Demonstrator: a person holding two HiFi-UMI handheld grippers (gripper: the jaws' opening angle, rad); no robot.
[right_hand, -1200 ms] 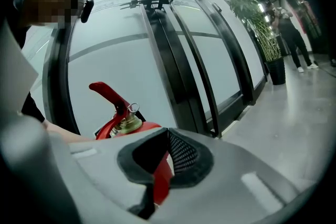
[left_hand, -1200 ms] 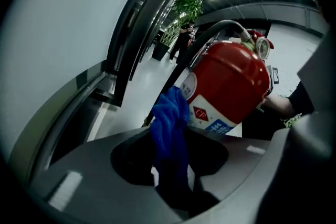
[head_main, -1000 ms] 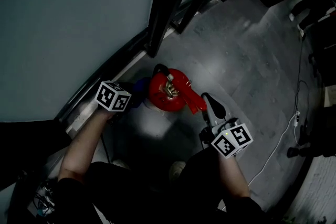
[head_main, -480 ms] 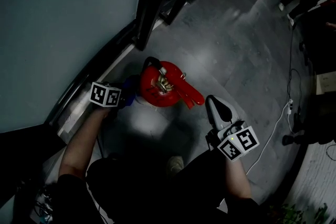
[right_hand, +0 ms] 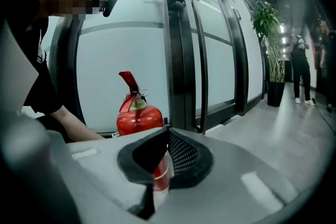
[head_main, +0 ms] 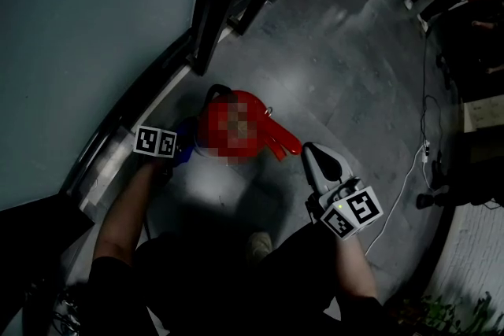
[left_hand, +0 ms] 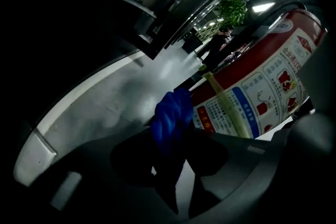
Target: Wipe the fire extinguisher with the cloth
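The fire extinguisher [right_hand: 138, 119] stands upright on the floor [head_main: 354, 83], close beside the glass wall [head_main: 79, 27], so its long axis is vertical. The blue cloth [left_hand: 172, 115] appears to touch the side of its body, just beside the printed label [left_hand: 252, 97]. The left gripper [left_hand: 174, 139] has its fingers closed on this cloth and is the nearer one. The cylinder lies straight ahead of these fingers and a little to their right. The right gripper [head_main: 321, 163] is on the opposite side, well apart, with fingers together and holding nothing (it only points at the red body). The wiping probably needs strokes along or around the body, led by the left gripper.
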